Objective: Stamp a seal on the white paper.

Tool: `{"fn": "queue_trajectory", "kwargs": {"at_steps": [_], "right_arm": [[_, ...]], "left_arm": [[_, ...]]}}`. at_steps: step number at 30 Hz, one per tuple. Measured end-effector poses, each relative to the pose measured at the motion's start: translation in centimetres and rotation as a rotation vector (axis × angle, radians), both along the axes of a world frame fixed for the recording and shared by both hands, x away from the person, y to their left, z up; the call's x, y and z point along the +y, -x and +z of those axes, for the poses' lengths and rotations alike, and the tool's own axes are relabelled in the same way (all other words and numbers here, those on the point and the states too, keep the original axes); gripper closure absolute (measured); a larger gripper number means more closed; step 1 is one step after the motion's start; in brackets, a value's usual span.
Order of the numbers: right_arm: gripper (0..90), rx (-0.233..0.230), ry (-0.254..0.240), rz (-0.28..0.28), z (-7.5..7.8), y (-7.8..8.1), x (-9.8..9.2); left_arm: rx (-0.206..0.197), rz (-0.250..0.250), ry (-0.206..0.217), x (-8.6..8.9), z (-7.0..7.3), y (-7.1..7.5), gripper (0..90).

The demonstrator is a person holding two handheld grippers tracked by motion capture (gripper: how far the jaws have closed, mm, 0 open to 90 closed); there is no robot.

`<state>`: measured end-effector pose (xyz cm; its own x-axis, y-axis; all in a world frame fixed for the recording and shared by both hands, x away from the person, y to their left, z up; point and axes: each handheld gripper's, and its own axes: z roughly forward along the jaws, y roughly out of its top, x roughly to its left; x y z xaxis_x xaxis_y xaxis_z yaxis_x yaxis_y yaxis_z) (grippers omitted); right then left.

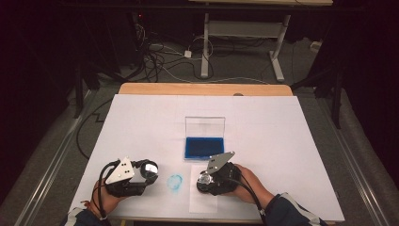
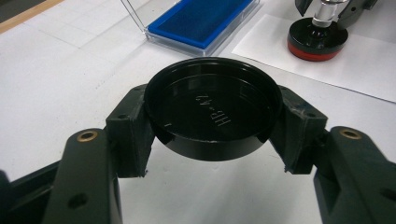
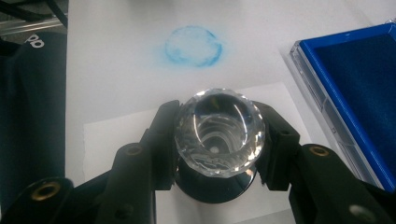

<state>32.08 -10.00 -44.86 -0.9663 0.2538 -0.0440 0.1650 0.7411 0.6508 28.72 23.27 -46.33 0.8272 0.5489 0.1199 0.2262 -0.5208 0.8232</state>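
Observation:
A round stamp (image 2: pixel 317 39) with a black body, a red base and a clear faceted knob (image 3: pixel 217 130) stands on a white paper sheet (image 2: pixel 364 65). My right gripper (image 3: pixel 217 140) is shut on that knob, near the table's front edge (image 1: pixel 205 180). My left gripper (image 2: pixel 212 126) is shut on a round black cap (image 2: pixel 212 109), held flat just above the table at the front left (image 1: pixel 149 170). Behind the stamp, an open clear case holds a blue ink pad (image 1: pixel 203 147), lid upright.
A round blue ink smear (image 1: pixel 175 182) marks the white table cover (image 1: pixel 141 122) between the two grippers. The paper sheet (image 1: pixel 203 200) reaches the front edge. Bare wood (image 1: pixel 202 89) shows along the table's far edge. Cables lie on the floor beyond.

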Motion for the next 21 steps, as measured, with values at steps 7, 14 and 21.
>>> {"fn": "queue_trajectory", "kwargs": {"at_steps": [7, 14, 21], "right_arm": [[56.8, 0.01, -0.011, -0.011, -0.18, -0.02, -0.04], [56.9, 0.004, -0.005, -0.009, -0.17, 0.07, 0.02], [56.9, 0.019, -0.012, -0.008, -0.25, -0.13, -0.06]], "left_arm": [[-0.003, -0.001, -0.005, -0.07, 0.1, 0.08, 36.2], [-0.006, -0.005, -0.007, -0.1, 0.14, 0.11, 36.2], [-0.004, -0.007, -0.008, -0.16, 0.1, 0.1, 36.2]]}}
